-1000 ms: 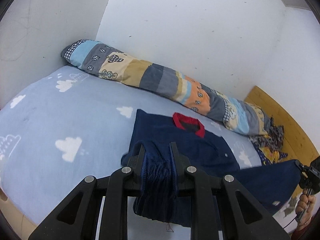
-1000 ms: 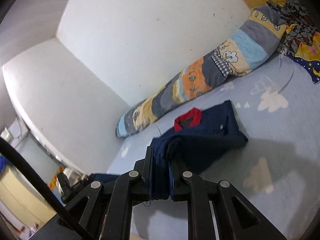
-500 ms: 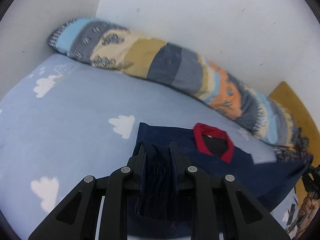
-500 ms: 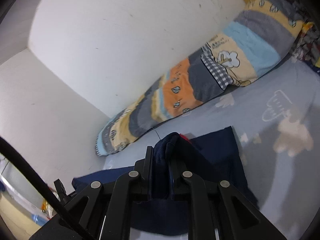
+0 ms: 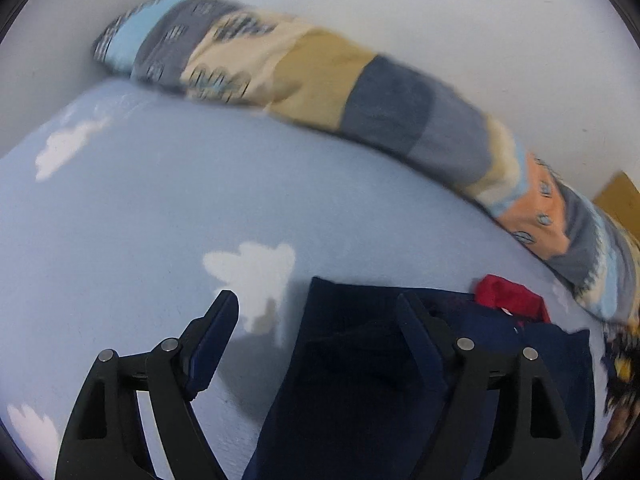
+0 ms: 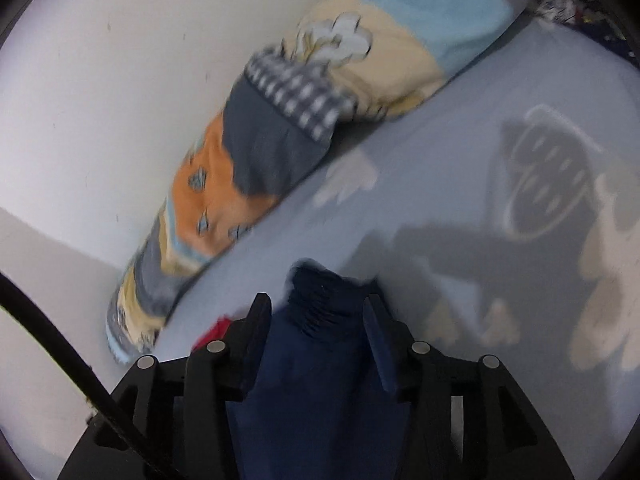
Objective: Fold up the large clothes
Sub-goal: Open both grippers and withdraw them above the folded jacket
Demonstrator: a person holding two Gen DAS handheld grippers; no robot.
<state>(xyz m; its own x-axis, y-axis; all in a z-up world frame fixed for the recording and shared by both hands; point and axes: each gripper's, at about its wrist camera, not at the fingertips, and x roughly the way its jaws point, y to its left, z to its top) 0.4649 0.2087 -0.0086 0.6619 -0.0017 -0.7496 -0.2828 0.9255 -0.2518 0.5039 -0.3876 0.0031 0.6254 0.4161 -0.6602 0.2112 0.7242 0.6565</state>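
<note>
A navy garment with a red collar lies folded on the light blue bed sheet. My left gripper is open just above the garment's left edge, with nothing held. In the right wrist view the navy garment lies under and between the spread fingers of my right gripper, which is open; a bunched cuff pokes up between the fingertips. A bit of the red collar shows at left.
A long patchwork bolster pillow lies along the white wall behind the garment and also shows in the right wrist view. Patterned dark cloth and a wooden board are at the far right.
Both grippers carried the garment's lower edge forward toward the collar, lowered to the bed and opened, letting the fabric go. The views are blurred by motion.
</note>
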